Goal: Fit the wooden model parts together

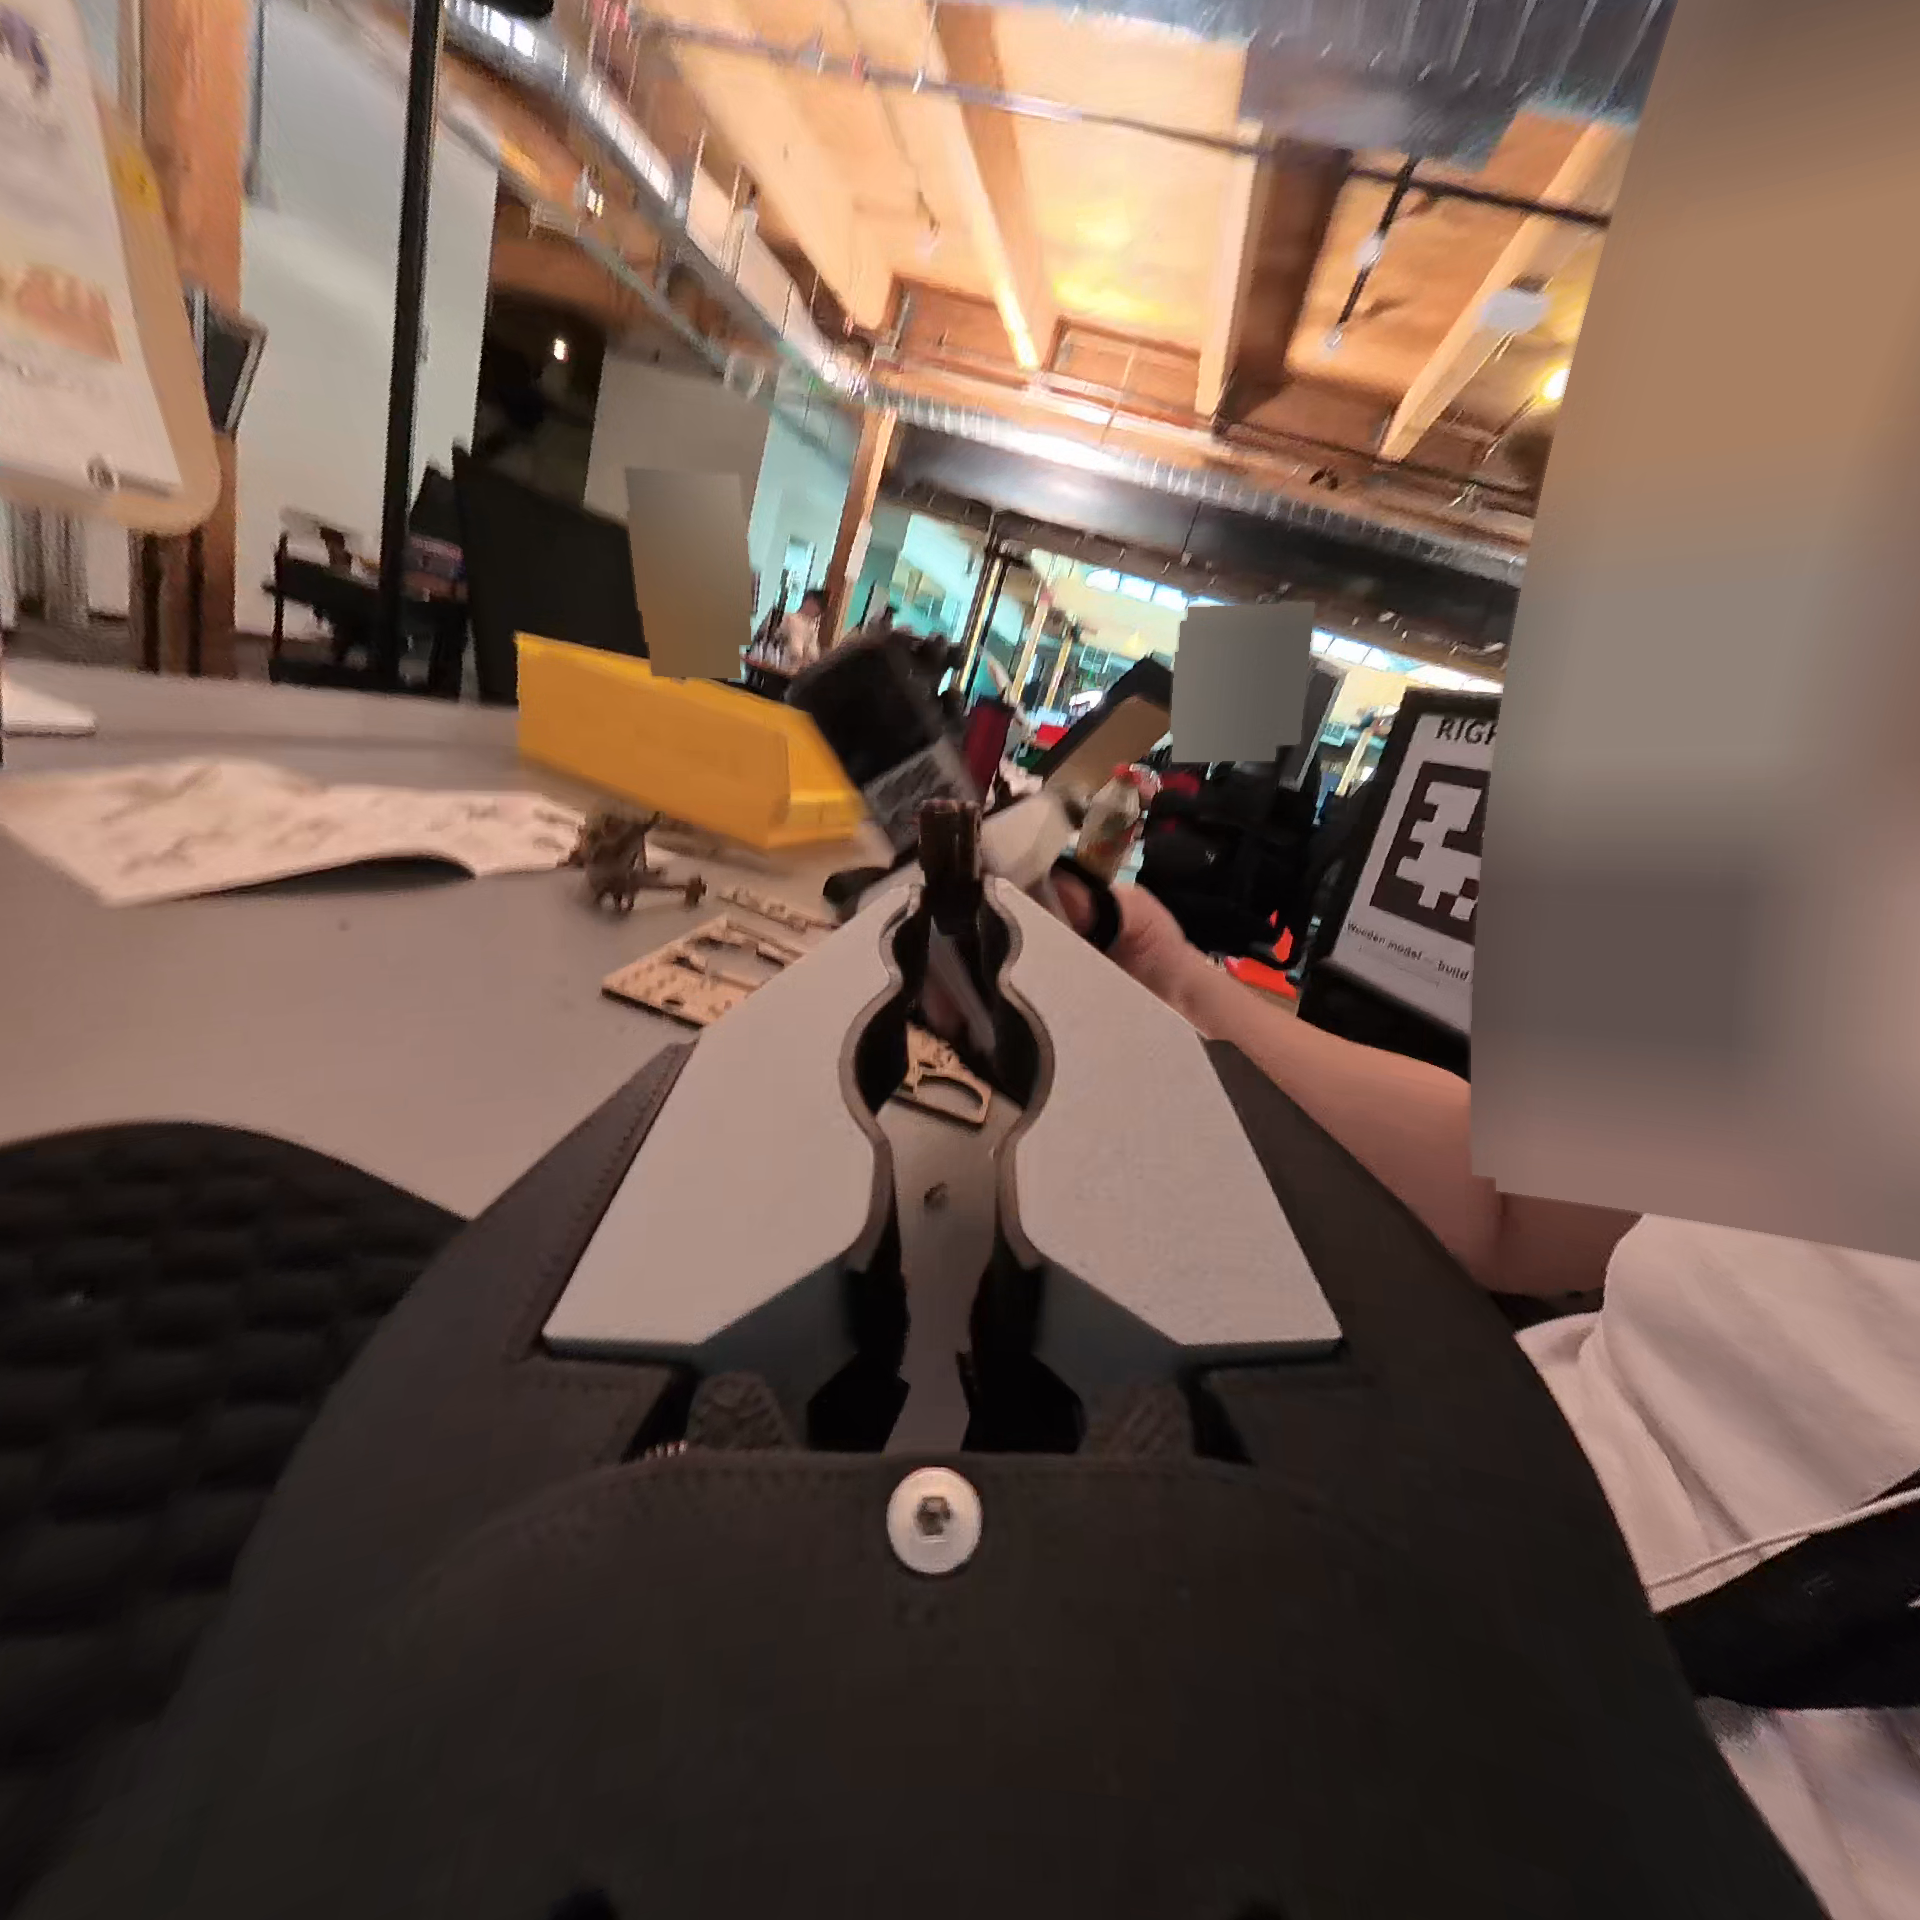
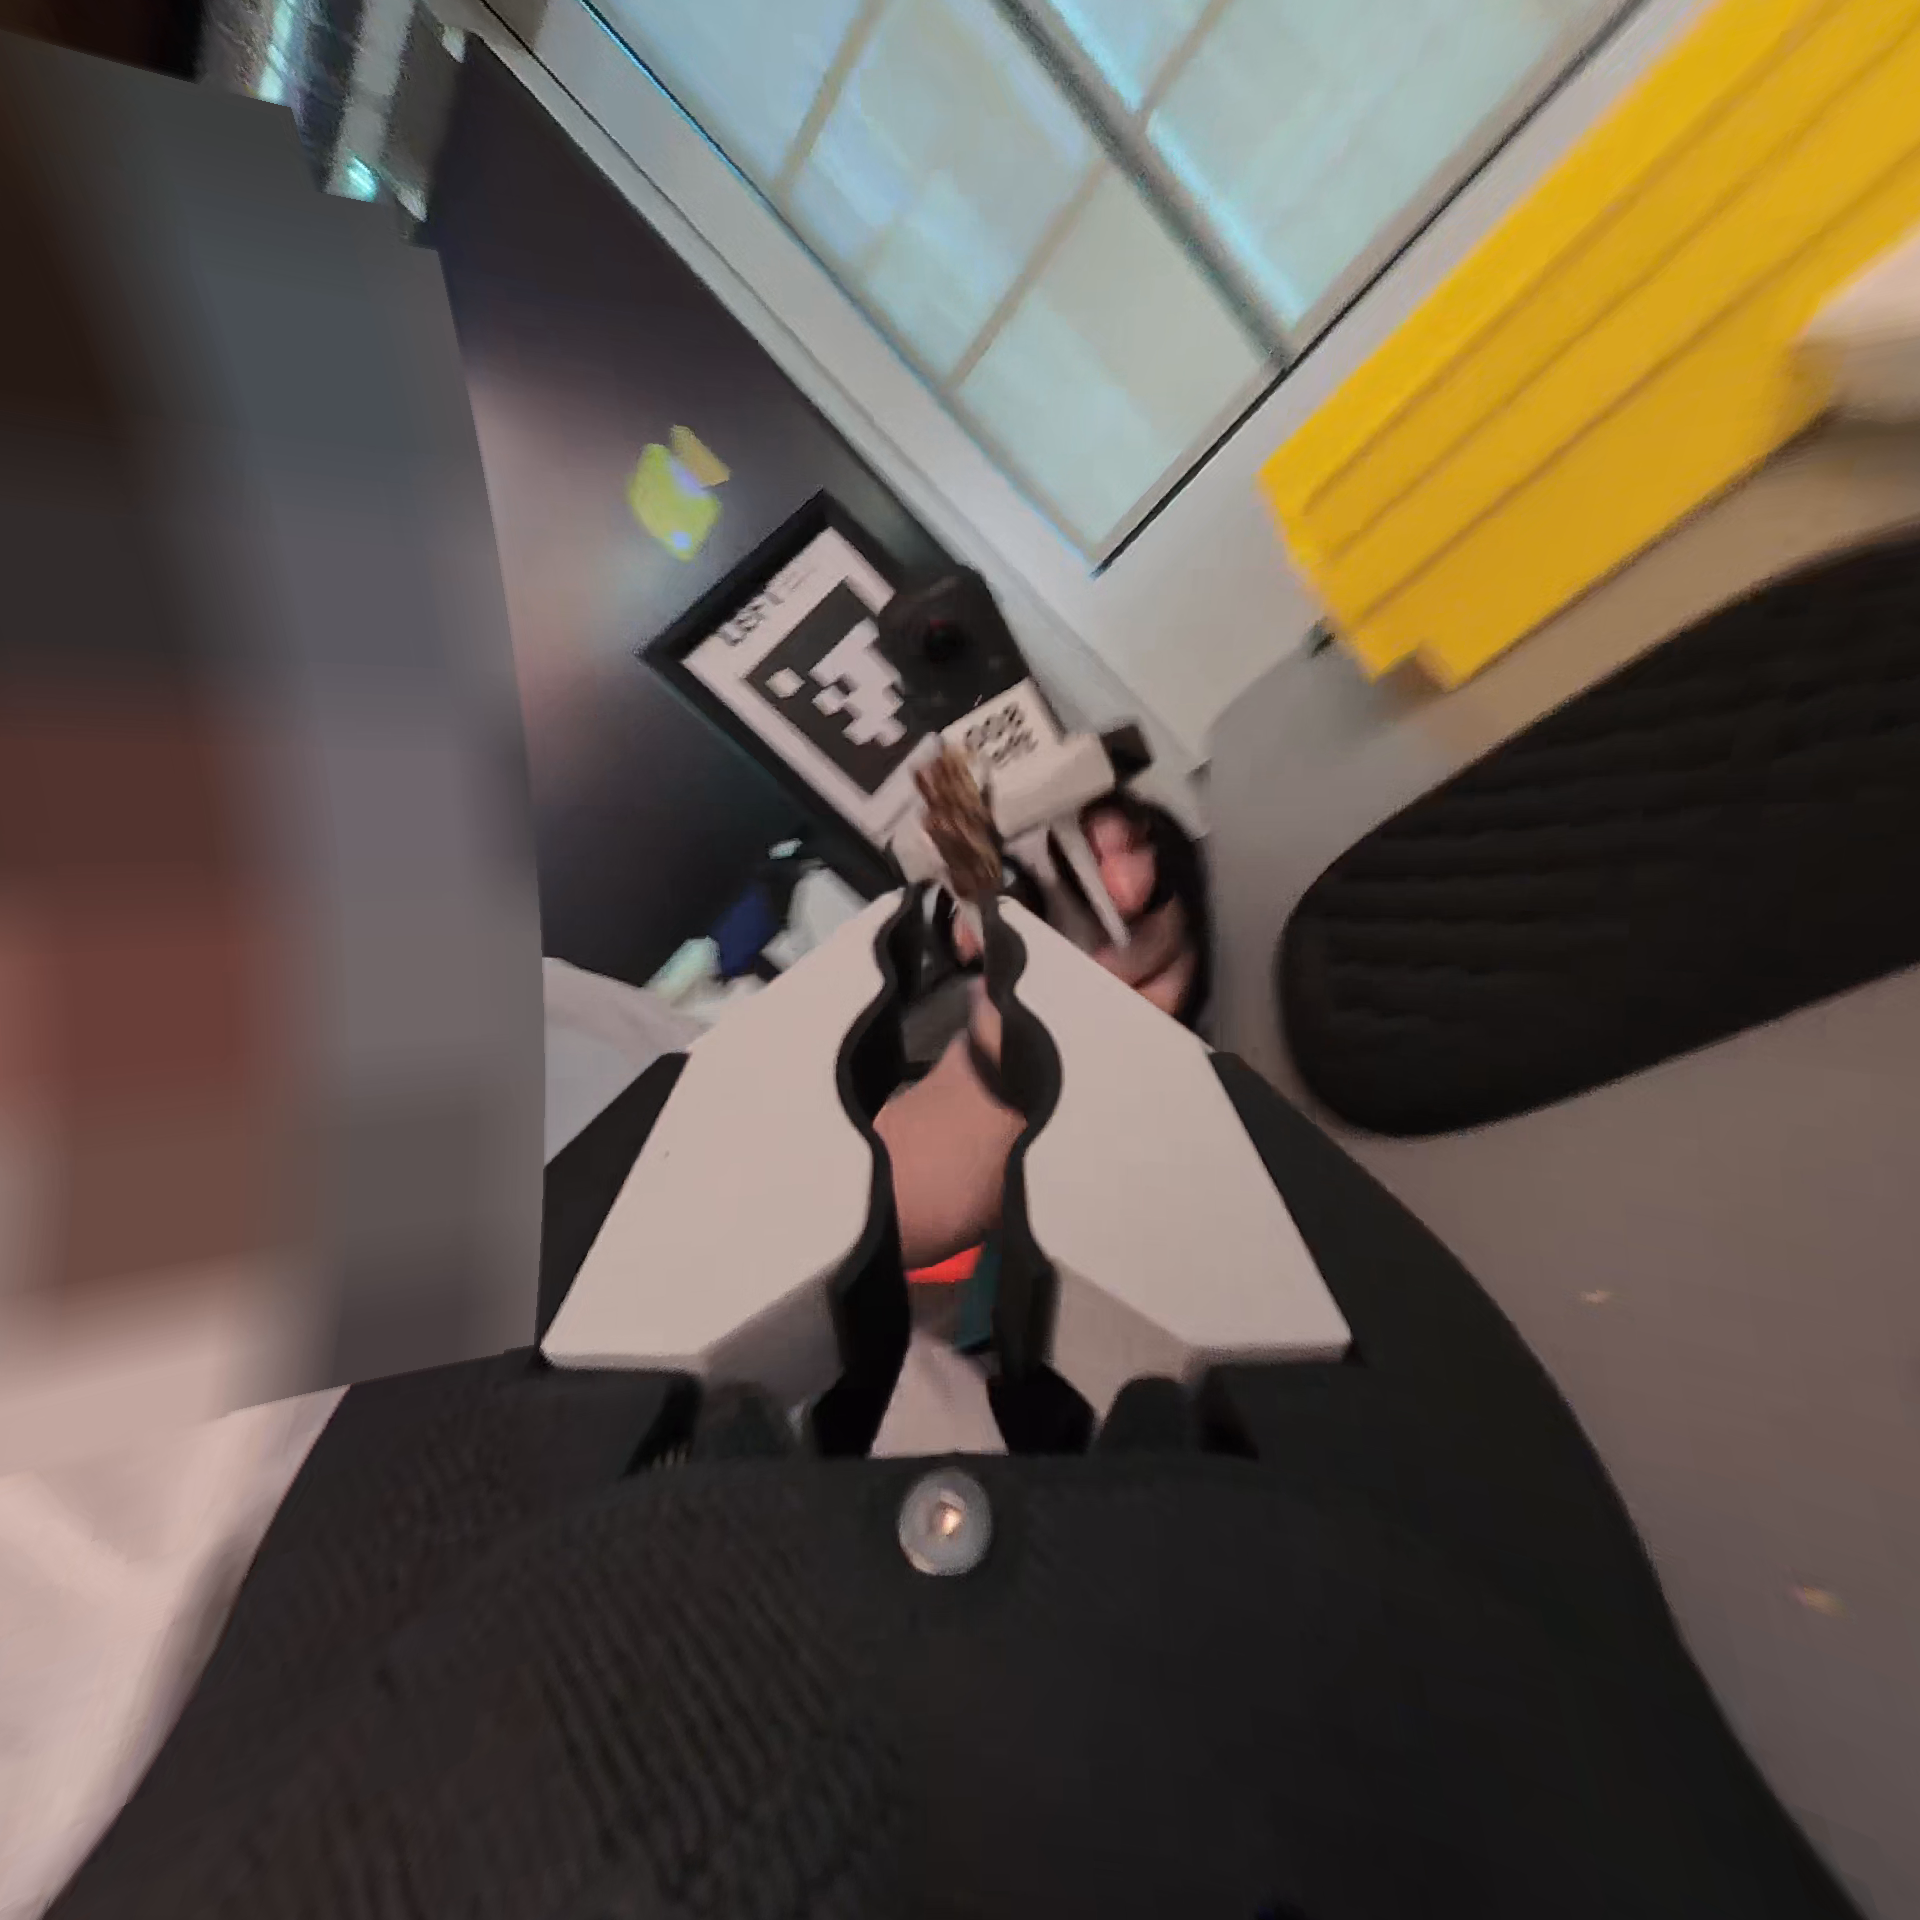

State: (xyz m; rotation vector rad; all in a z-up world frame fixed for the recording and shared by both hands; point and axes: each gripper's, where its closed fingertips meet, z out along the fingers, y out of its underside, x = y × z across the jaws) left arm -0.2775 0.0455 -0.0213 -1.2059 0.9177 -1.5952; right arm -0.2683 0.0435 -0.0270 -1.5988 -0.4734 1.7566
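Note:
My left gripper point(image 1: 948, 896) is raised above the grey table point(image 1: 312, 1018) and shut on a small dark wooden part point(image 1: 948, 836) that sticks out past its tips. My right gripper point(image 2: 956, 906) is shut on a small brown wooden part point(image 2: 954, 821). The two grippers face each other tip to tip; the right one shows in the left wrist view point(image 1: 1039, 821), the left one in the right wrist view point(image 2: 1039, 774). I cannot tell whether the two parts touch. A partly built wooden model point(image 1: 623, 873) and a cut wooden sheet point(image 1: 707, 961) lie on the table.
An open instruction booklet point(image 1: 260, 821) lies at the left, with a yellow bin point(image 1: 675, 738) behind the model. A black mat point(image 1: 156, 1299) covers the near left of the table. A framed marker sign point(image 1: 1434, 831) stands at the right. A person's arm point(image 1: 1330, 1091) reaches across. The grippers are tip to tip, or close to it.

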